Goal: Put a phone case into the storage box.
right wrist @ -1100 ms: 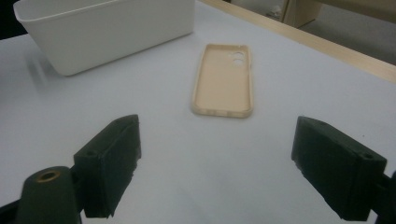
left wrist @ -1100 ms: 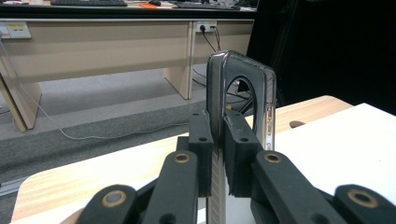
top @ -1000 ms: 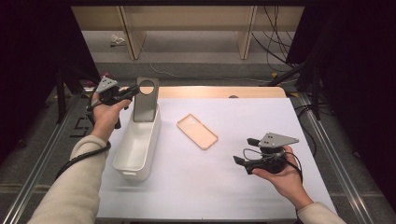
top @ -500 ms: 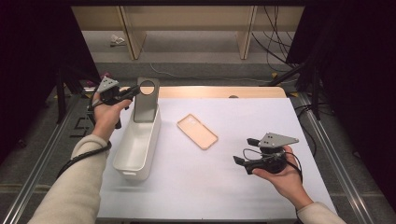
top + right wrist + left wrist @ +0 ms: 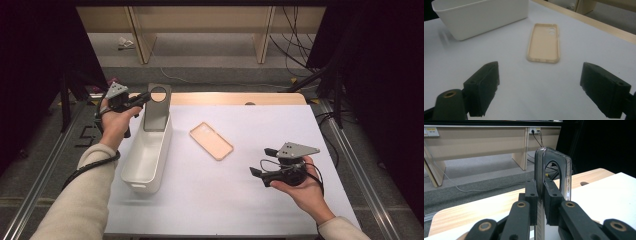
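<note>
In the high view, a dark phone case is held upright by the left gripper over the far end of the white bin.

In the left gripper view, the jaws are clamped on its edge (long axis vertical).

In the right gripper view, the right gripper is seen wide open, with the tan phone case lying flat ahead, beside the bin.

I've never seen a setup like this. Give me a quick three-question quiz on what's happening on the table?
1. What does the left gripper clamp?
2. True or false: the beige phone case lies inside the white bin.
3. The right gripper has its jaws: A) open, B) shut on the beige case.

Key
1. A dark phone case, held upright above the bin's far end.
2. False; it lies on the table beside the bin.
3. A.
</note>
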